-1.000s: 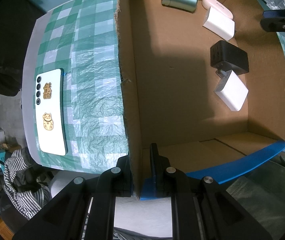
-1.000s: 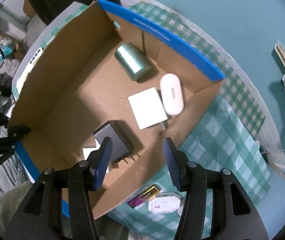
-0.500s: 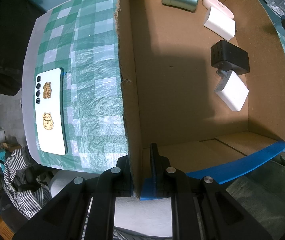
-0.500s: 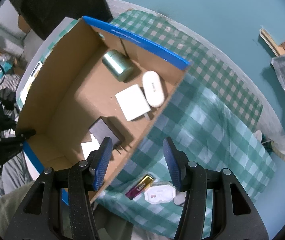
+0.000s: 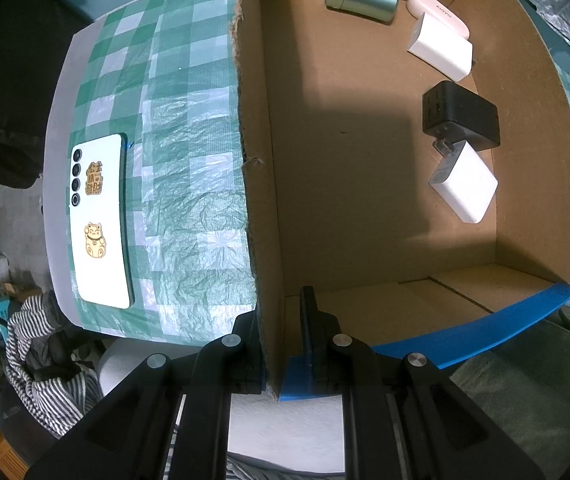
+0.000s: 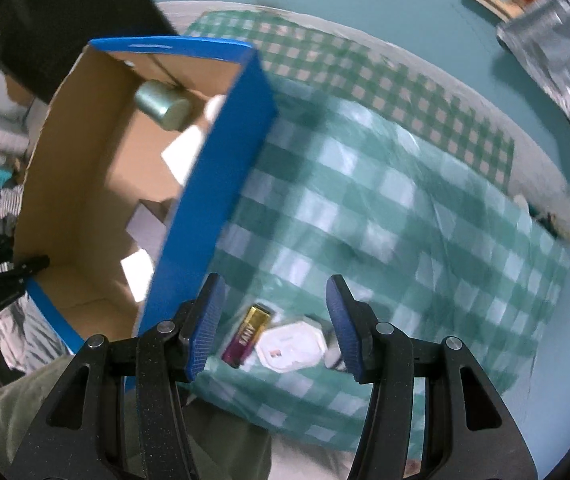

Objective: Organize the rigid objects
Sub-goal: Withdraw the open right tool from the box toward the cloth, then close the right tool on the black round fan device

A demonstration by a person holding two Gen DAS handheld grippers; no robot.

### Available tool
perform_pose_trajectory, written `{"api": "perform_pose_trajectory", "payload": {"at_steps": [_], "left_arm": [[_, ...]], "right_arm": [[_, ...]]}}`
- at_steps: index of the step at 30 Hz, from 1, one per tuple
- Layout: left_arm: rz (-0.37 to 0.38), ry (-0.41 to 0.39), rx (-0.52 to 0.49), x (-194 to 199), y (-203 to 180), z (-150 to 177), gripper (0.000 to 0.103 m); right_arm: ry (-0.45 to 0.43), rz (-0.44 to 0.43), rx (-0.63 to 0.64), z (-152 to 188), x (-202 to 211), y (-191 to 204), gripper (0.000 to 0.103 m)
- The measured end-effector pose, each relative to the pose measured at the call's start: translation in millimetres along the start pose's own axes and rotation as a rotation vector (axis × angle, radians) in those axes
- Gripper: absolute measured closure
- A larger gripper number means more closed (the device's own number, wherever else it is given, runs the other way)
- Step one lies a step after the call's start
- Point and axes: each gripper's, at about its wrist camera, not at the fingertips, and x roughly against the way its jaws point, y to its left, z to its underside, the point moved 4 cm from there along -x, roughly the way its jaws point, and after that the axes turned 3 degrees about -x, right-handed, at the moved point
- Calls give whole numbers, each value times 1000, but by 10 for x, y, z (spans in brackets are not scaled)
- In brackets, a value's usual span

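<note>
Right gripper (image 6: pixel 273 322) swung outside the box (image 6: pixel 213 176), jaws wide; left gripper (image 5: pixel 281 336) clamps its wall.

Left gripper (image 5: pixel 281 344) clamps the near corner wall of the brown cardboard box (image 5: pixel 261 216). White smartphone (image 5: pixel 99 220) lies left of it on green checked cloth (image 5: pixel 189 140).
</note>
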Motion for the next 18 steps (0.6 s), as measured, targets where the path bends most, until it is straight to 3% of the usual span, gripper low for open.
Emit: {"api": "perform_pose_trajectory", "payload": {"at_steps": [5, 9, 18], "left_arm": [[1, -1, 0, -5, -4, 9, 88], [1, -1, 1, -6, -7, 10, 88], [0, -2, 1, -5, -8, 18, 88]], "right_arm": [[27, 18, -91, 157, -95, -384, 48], [52, 35, -147, 285, -201, -607, 41], [90, 13, -222, 485, -460, -722, 41]]}}
